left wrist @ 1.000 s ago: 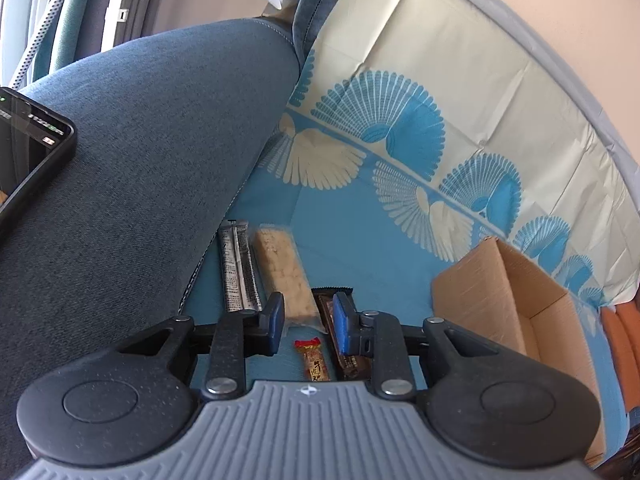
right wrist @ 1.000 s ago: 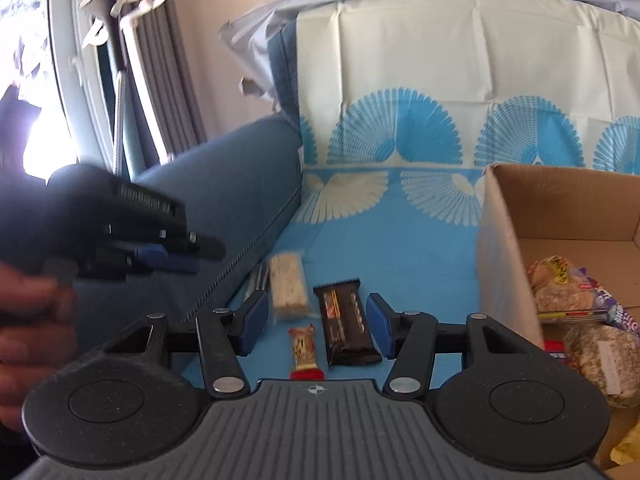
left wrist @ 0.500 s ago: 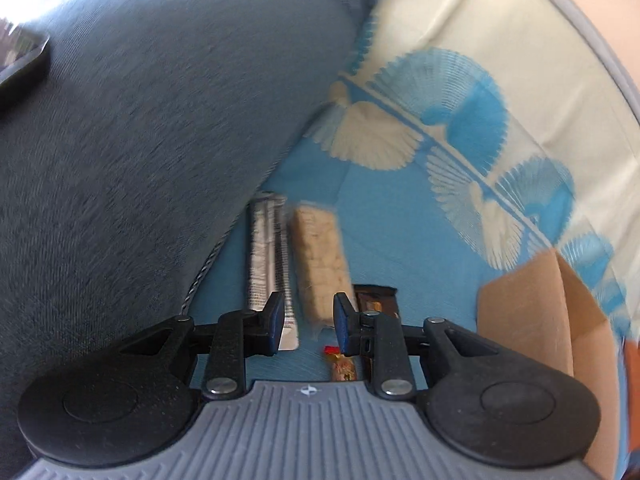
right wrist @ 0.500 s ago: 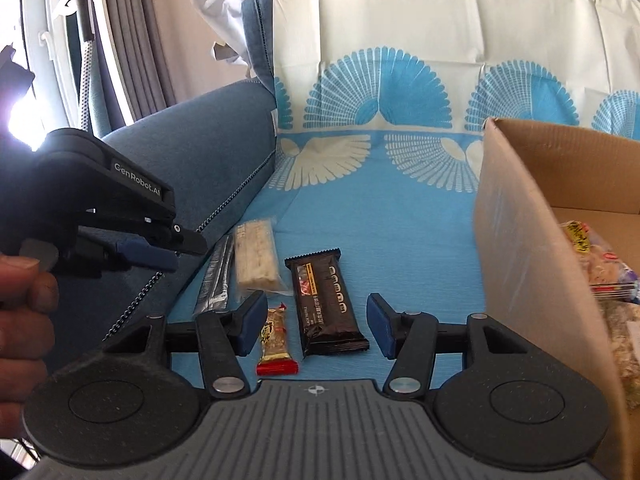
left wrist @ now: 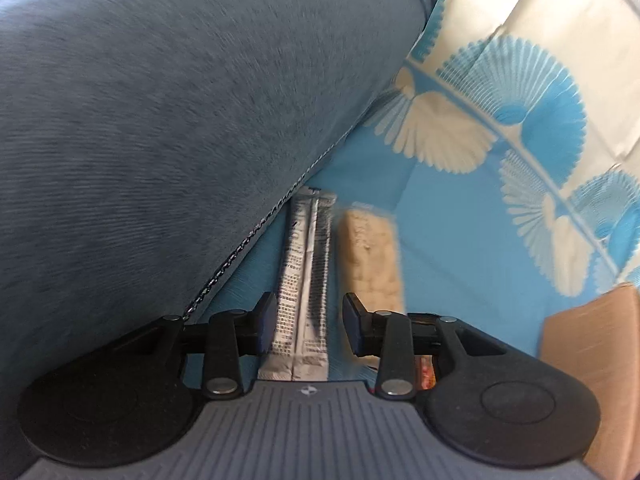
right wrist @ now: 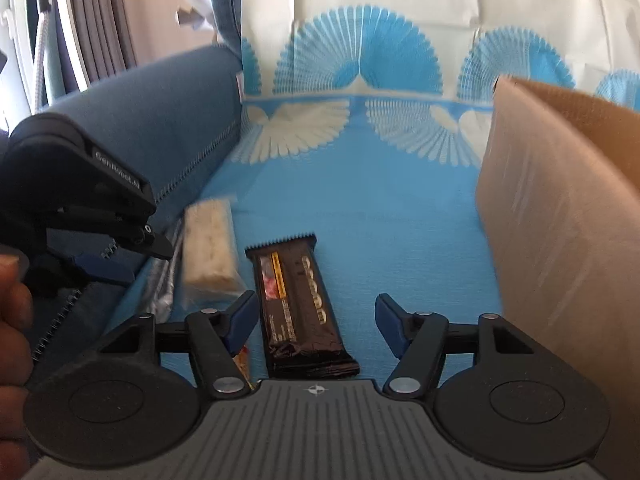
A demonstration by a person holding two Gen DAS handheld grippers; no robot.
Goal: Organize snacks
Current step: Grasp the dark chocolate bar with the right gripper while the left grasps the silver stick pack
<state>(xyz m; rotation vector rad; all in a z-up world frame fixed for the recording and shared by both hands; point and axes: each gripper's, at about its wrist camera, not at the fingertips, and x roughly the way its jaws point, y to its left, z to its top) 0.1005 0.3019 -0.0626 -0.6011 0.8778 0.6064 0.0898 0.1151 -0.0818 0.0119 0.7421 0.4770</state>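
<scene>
Two silver sachets [left wrist: 304, 280] lie side by side along the sofa arm, and my left gripper [left wrist: 310, 316] straddles them. Its jaws are opening and the pads stand clear of the foil. A pale puffed-rice bar [left wrist: 372, 256] lies just right of the sachets. In the right wrist view a dark chocolate bar [right wrist: 296, 304] lies between the fingers of my right gripper [right wrist: 316, 316]. Those jaws are opening too and touch nothing. A small red-orange snack [right wrist: 242, 356] peeks out behind the left finger. The rice bar [right wrist: 210, 248] and the left gripper [right wrist: 142, 260] show further left.
An open cardboard box [right wrist: 560, 240] stands close on the right, its brown wall also in the left wrist view [left wrist: 592, 344]. The blue-grey sofa arm [left wrist: 160, 120] rises at the left. A blue fan-patterned cloth [right wrist: 360, 200] covers the seat. A hand [right wrist: 12, 320] grips the left tool.
Both grippers have sunk toward the seat and their jaws have widened. The left one shifted from the rice bar onto the silver sachets. The box's contents dropped out of the right wrist view.
</scene>
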